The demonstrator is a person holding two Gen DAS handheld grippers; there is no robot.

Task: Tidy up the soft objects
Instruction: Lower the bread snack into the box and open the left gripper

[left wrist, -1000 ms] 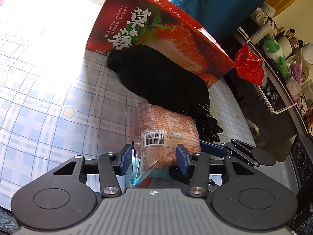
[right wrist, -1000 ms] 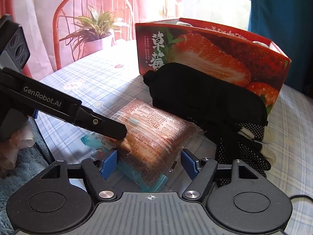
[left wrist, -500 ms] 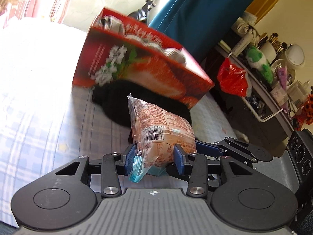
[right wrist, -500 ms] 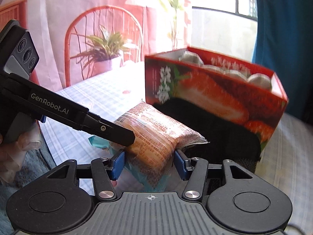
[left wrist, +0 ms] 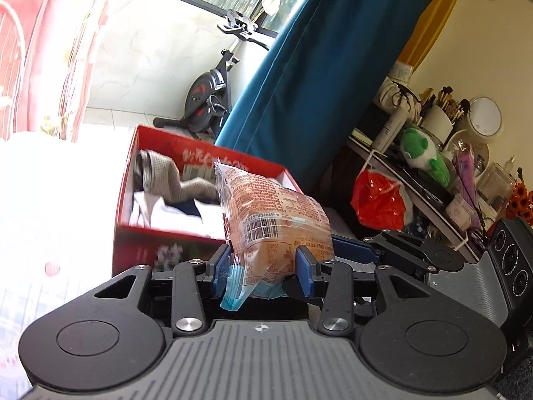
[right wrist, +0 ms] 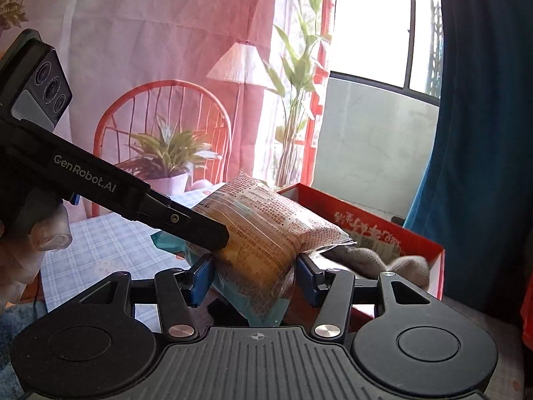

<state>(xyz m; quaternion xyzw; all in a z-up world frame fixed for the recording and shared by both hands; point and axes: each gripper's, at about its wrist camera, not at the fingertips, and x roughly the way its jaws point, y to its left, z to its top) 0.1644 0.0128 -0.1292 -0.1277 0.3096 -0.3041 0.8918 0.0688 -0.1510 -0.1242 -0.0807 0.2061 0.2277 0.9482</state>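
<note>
A soft packet of bread (left wrist: 276,220) in printed clear wrap hangs in the air, held from two sides. My left gripper (left wrist: 263,265) is shut on its near end, blue pads pressed into the wrap. My right gripper (right wrist: 253,273) is shut on the same packet (right wrist: 266,230), and the left gripper's black finger (right wrist: 200,230) crosses in from the left. Behind and below the packet stands the open red strawberry box (left wrist: 150,250), with grey and white folded cloths (left wrist: 166,180) inside. In the right wrist view the box (right wrist: 363,220) lies just beyond the packet, holding a grey knit cloth (right wrist: 376,260).
A checked tablecloth (right wrist: 110,246) covers the table under the box. A teal curtain (left wrist: 316,83) hangs behind it, and an exercise bike (left wrist: 206,96) stands by the window. At the right, a cluttered shelf carries a red bag (left wrist: 379,200) and a green plush (left wrist: 423,153). A gloved hand (right wrist: 40,236) holds the left gripper.
Both grippers closed onto the bread packet and lifted it off the table. The black cloth and gloves that lay beside it have dropped out of view, and the box's open top now shows.
</note>
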